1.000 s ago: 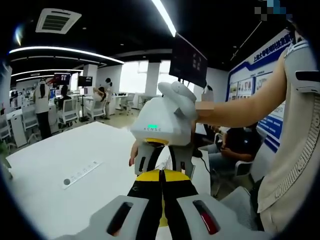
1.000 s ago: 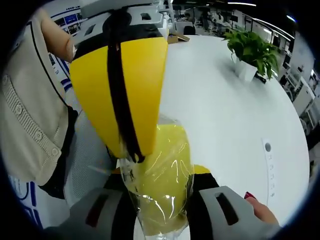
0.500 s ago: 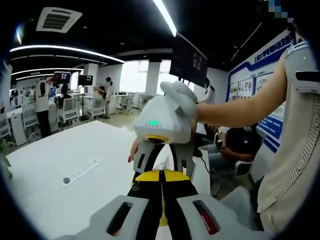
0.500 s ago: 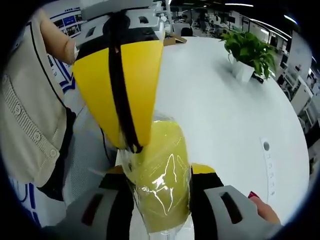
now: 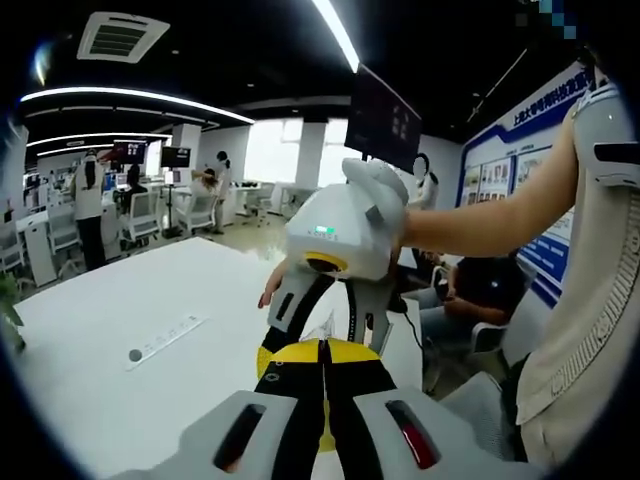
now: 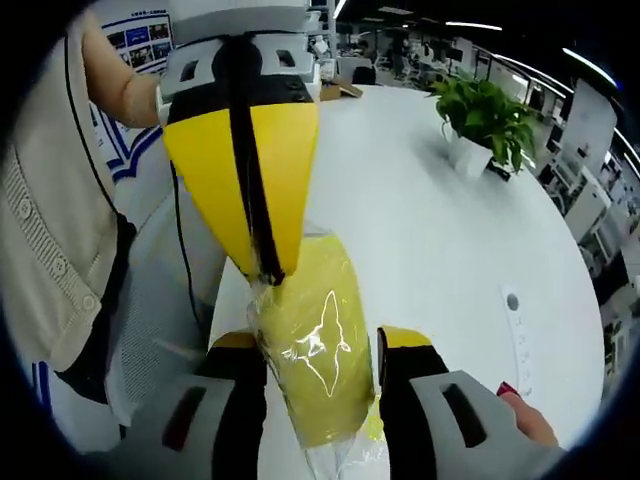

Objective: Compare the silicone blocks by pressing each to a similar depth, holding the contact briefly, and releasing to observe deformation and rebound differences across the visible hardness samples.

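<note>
**Both claws engaged on one wrapped yellow block above the worktop**

In the right gripper view, the yellow block (image 6: pixel 315 345) sits in clear, crinkled wrap and stands upright between the two jaws of the right claw (image 6: pixel 318 375). The jaws bracket the block on both sides and grip it. The left claw (image 6: pixel 262 268) enters from above with its yellow jaws pressed together; its tip meets the top edge of the block and pinches the wrap there. Whether the tip holds silicone or wrap only cannot be told.

In the left gripper view, the left claw (image 5: pixel 322 352) shows closed jaws, with the white body of the right claw (image 5: pixel 345 245) directly beyond the tip. A sliver of the wrapped block (image 5: pixel 325 328) shows between them.

The block is held over the near edge of the white worktop (image 6: pixel 440 240). Beyond the block on the worktop stands a potted plant (image 6: pixel 480 120). A flat strip with a round button (image 6: pixel 518 335) lies on the worktop to the right of the block.
</note>
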